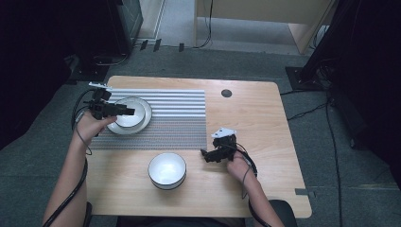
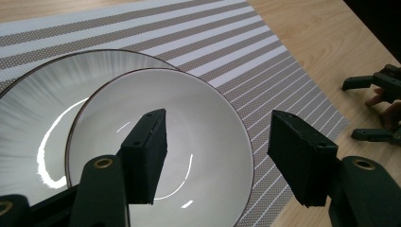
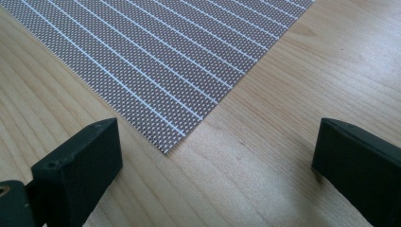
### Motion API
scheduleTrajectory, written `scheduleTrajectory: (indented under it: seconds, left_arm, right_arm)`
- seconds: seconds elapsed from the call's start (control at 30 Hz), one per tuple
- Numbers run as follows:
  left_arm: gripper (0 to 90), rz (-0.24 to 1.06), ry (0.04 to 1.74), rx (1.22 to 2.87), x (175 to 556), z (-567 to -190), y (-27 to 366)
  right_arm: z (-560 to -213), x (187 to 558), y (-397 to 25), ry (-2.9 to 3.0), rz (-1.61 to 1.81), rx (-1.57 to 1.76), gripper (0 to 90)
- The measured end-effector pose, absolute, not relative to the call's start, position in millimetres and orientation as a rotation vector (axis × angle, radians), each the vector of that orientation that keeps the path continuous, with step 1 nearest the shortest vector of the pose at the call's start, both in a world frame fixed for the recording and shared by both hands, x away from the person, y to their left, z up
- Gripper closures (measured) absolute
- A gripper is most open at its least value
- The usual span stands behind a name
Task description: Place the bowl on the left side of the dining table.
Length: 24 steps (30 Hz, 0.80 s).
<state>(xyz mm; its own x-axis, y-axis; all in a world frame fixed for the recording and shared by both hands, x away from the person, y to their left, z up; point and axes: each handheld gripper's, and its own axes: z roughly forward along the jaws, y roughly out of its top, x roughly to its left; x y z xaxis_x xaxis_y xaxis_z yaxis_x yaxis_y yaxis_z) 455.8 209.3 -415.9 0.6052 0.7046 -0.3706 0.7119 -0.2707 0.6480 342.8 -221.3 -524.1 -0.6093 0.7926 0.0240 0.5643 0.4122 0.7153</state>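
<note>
Item: small white glazed bowl (image 2: 161, 142), nested on a wide white ribbed plate (image 2: 33, 123) atop the striped woven placemat (image 1: 175, 118). My left gripper (image 2: 213, 151) hovers over it, jaws wide, empty. Right gripper (image 3: 213, 156) gapes idle. Risk, I judge: the glossy rim slipping from a shallow pinch, rattling the plate.

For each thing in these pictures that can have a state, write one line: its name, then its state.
Left gripper: open, jaws over the small bowl, gripping nothing.
Right gripper: open, empty, above bare wood at the placemat's corner.
Small bowl: upright, empty, sitting on the plate.
Plate: flat on the placemat.
Large bowl: upright, empty, on the table.
Striped placemat: lying flat.
</note>
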Motion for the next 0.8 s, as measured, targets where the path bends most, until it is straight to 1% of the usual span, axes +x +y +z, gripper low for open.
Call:
scheduleTrajectory:
  seconds: [0.53,0.67,0.8]
  left_arm:
    - [36.2,-0.007,1.069,2.041,444,-416,189]
    - [36.1,0.026,1.029,2.038,440,-413,184]
    - [36.0,0.027,1.011,2.051,437,-412,177]
  right_arm:
    - [-524,343,-221,2.353,1.009,1.172,1.6]
    - [-524,343,-221,2.353,1.009,1.172,1.6]
    - [-524,343,-221,2.353,1.009,1.173,1.6]
